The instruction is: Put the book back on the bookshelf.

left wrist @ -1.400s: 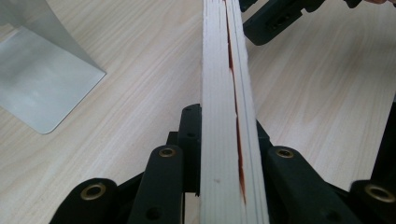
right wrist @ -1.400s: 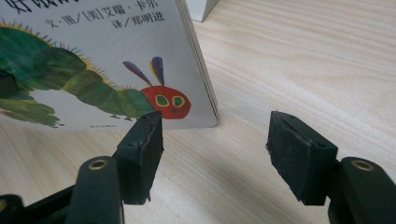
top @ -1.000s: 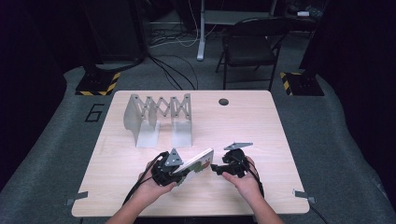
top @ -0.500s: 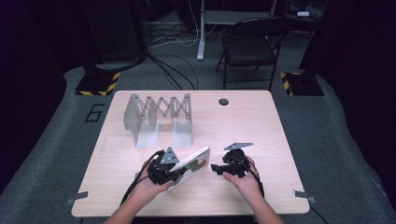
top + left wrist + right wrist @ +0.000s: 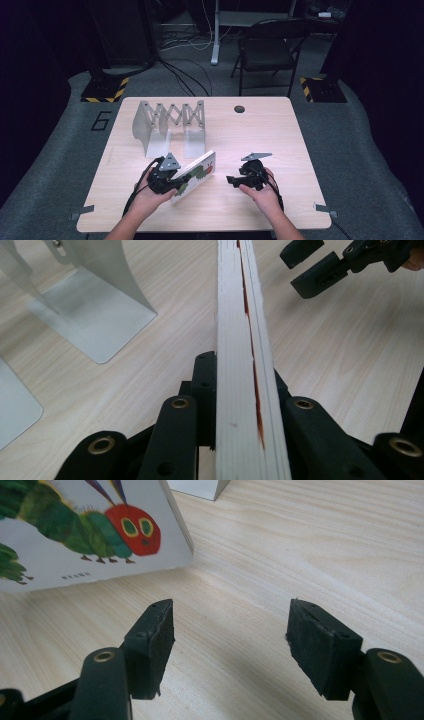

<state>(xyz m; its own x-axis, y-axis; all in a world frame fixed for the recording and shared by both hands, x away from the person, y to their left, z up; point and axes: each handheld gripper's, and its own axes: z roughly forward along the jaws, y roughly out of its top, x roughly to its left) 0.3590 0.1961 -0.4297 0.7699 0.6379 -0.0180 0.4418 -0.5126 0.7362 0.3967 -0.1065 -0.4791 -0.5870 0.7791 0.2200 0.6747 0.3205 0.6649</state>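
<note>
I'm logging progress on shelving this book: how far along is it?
Done: the left gripper is shut on the picture book, tilted up on its edge. In hand: carrying it, apparently toward the metal book rack, which holds nothing. The right gripper is open, holding nothing. Left: standing the book in the rack.

The left claw [image 5: 176, 176], clamped on the spine edge of the caterpillar picture book [image 5: 196, 175], has lifted it from lying nearly flat to tilted on edge over the surface [image 5: 280, 130], and the book's far corner now sits closer to the metal folding rack [image 5: 167, 125].
</note>
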